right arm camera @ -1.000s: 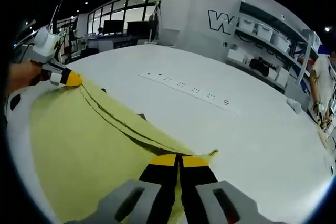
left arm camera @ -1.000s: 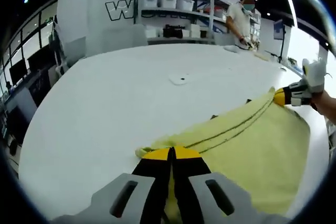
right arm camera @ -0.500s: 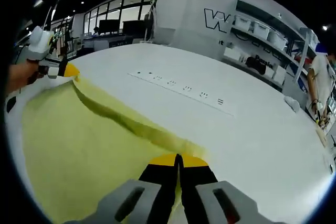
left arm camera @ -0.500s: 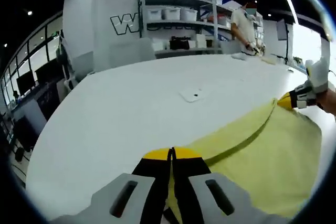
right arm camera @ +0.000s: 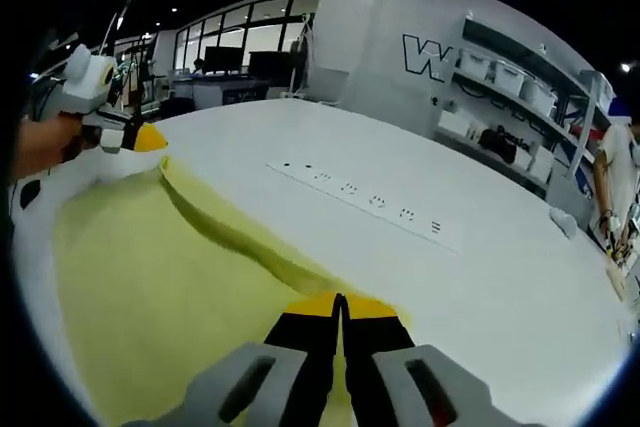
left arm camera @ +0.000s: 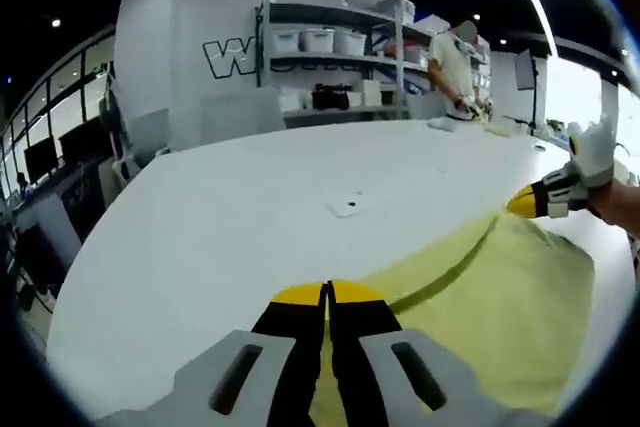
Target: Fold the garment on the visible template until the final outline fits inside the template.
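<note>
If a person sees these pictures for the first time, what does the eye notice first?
First, the yellow garment, stretched over the white table between two grippers. The right gripper and the left gripper, jaws shut, each pinch one end of its far edge. Behind, shelves with white boxes.

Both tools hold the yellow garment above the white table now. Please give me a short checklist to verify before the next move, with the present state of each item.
1. Left tool shut on the yellow garment: ok, jaws closed with fabric at the tips.
2. Right tool shut on the garment: ok, same picture in the right gripper view.
3. Edge between the two tools taut: not ok, it sags in a curve.
4. Template outline on the white table: cannot tell, no outline shows.
5. Table ahead free for laying down: ok, apart from the flush socket strip.
6. Person at the shelves away from the garment: ok.
</note>
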{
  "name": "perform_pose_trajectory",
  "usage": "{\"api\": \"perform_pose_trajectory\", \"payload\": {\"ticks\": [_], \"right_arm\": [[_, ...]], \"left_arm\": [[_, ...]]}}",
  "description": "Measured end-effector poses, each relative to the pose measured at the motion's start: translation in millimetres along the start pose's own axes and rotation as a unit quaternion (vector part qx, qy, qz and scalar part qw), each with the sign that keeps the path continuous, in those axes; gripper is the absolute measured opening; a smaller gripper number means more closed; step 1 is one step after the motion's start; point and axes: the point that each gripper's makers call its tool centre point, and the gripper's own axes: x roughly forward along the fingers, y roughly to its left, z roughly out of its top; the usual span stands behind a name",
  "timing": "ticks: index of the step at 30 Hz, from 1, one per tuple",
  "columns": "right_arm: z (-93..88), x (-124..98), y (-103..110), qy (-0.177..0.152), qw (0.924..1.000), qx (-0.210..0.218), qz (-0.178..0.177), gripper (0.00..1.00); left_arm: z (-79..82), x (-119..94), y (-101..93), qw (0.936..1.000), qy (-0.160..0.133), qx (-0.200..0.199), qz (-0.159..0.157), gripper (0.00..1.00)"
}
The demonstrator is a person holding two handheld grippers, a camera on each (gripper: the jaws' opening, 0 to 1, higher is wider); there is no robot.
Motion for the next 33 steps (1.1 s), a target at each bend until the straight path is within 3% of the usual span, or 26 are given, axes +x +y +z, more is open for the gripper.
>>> {"api": "perform_pose_trajectory", "payload": {"ticks": [5, 10, 12, 16, 18, 21, 23, 25, 27, 33], "right_arm": [[-1.8, 3, 5, 0.004, 0.9999, -0.007, 0.009, 0.0], [-0.1, 2, 11, 0.002, 0.9999, -0.006, 0.014, 0.0], [-0.6, 4, 14, 0.003, 0.9997, -0.011, 0.019, 0.0], [-3.4, 11, 16, 0.007, 0.9997, -0.007, 0.023, 0.0], [-5.9, 14, 18, 0.01, 0.9995, -0.013, 0.026, 0.0], [-11.6, 17, 20, 0.016, 0.9992, -0.026, 0.026, 0.0], [-14.3, 20, 18, 0.014, 0.9993, -0.028, 0.022, 0.0], [-13.2, 20, 17, 0.013, 0.9993, -0.027, 0.021, 0.0], [-12.6, 21, 17, 0.014, 0.9993, -0.029, 0.02, 0.0], [-11.0, 16, 17, 0.018, 0.9994, -0.023, 0.017, 0.0]], "left_arm": [[-13.6, 2, -11.5, 0.9995, 0.023, 0.017, -0.016, 0.0], [-11.1, -6, -16.6, 0.9998, 0.006, 0.012, -0.015, 0.0], [-21.7, -1, -24.2, 0.999, 0.027, 0.015, -0.031, 0.0], [-34.5, 10, -19.7, 0.9983, 0.049, 0.008, -0.032, 0.0], [-33.8, 16, -13.5, 0.9986, 0.041, 0.027, -0.019, 0.0], [-32.1, 22, -10.1, 0.999, 0.038, 0.017, -0.018, 0.0], [-26.1, 23, -2.8, 0.9993, 0.025, 0.027, 0.001, 0.0], [-27.3, 25, -1.2, 0.9993, 0.031, 0.022, 0.001, 0.0], [-39.3, 26, 0.5, 0.9978, 0.061, 0.027, 0.003, 0.0], [-34.0, 22, -1.2, 0.9984, 0.05, 0.027, 0.001, 0.0]]}}
